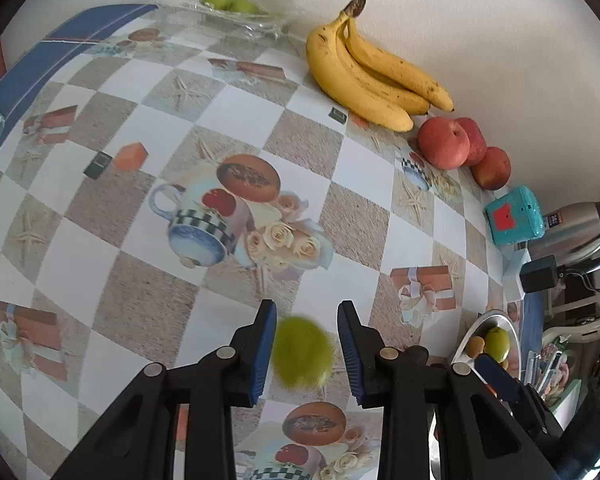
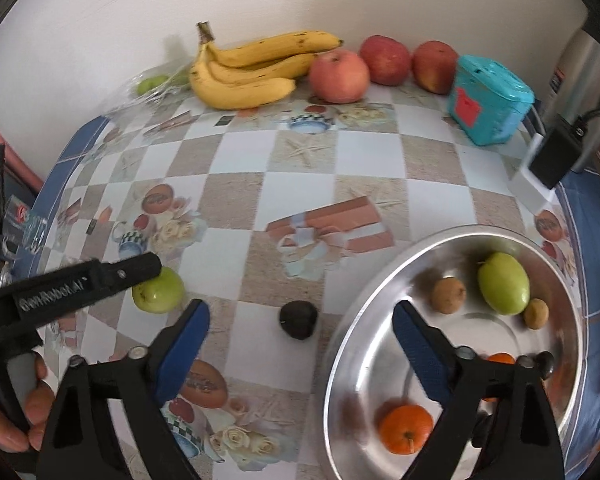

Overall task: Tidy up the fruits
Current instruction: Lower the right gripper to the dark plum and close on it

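Observation:
A blurred green fruit lies between the blue pads of my left gripper; it touches the left pad, and a thin gap shows at the right pad. The right wrist view shows this green fruit on the tablecloth under a left finger. My right gripper stands open, empty, above a dark round fruit, beside the metal bowl. The bowl holds a green fruit, two small brown fruits and an orange. Bananas and three red apples lie along the wall.
A clear plastic tray with green fruits sits at the far corner by the wall. A teal box, a black adapter and a steel flask crowd the right side. A person's hand grips the left gripper's handle.

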